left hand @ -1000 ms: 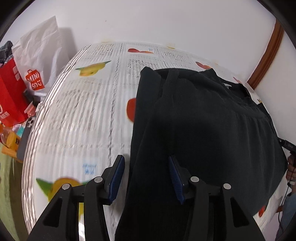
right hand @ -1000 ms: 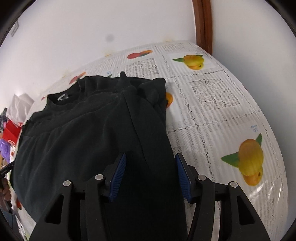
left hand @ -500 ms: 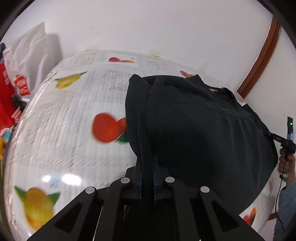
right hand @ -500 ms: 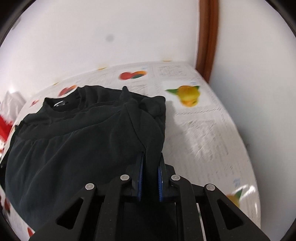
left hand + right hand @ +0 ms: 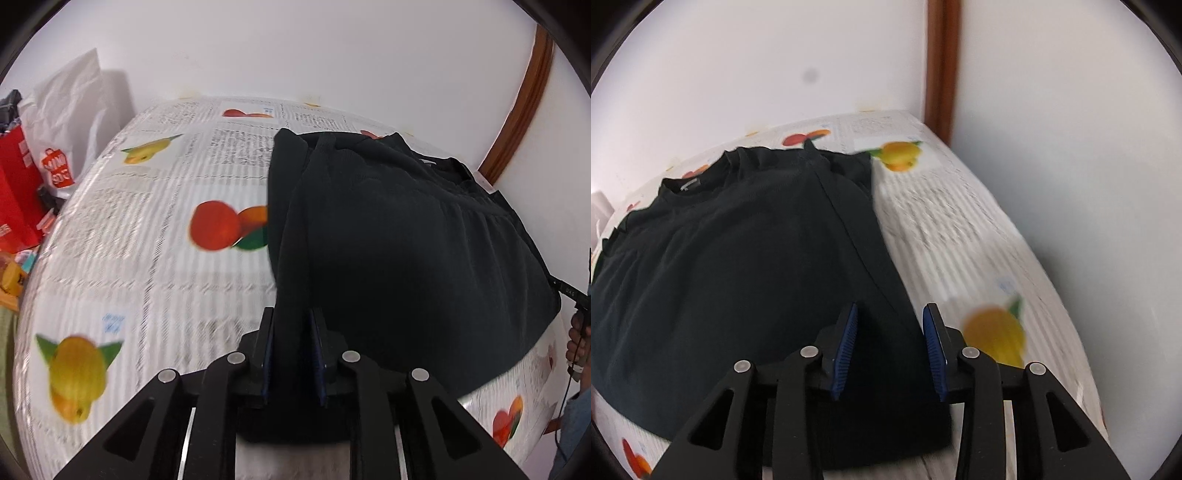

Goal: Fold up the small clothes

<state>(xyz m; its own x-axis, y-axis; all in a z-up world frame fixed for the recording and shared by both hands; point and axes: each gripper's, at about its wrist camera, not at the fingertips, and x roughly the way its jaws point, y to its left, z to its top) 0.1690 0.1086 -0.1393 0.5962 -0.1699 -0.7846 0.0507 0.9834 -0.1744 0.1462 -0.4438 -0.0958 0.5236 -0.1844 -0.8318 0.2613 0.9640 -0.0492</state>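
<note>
A black garment (image 5: 399, 236) lies spread on the fruit-print tablecloth (image 5: 155, 266). My left gripper (image 5: 291, 347) is shut on a fold of the garment's left edge, which runs up between the pads. In the right wrist view the same garment (image 5: 731, 280) fills the left and middle. My right gripper (image 5: 891, 343) is open, its blue pads (image 5: 846, 343) apart over the garment's right edge, with cloth lying between and below them.
White and red shopping bags (image 5: 55, 147) stand off the table's left end. A white wall runs behind, with a brown wooden post (image 5: 942, 70) at the corner. The person's hand with a cable (image 5: 576, 339) shows at the right edge of the left wrist view.
Both grippers shut on the garment's edges half a second ago. The left stays shut on its fold. The right has opened and let go of its edge.
</note>
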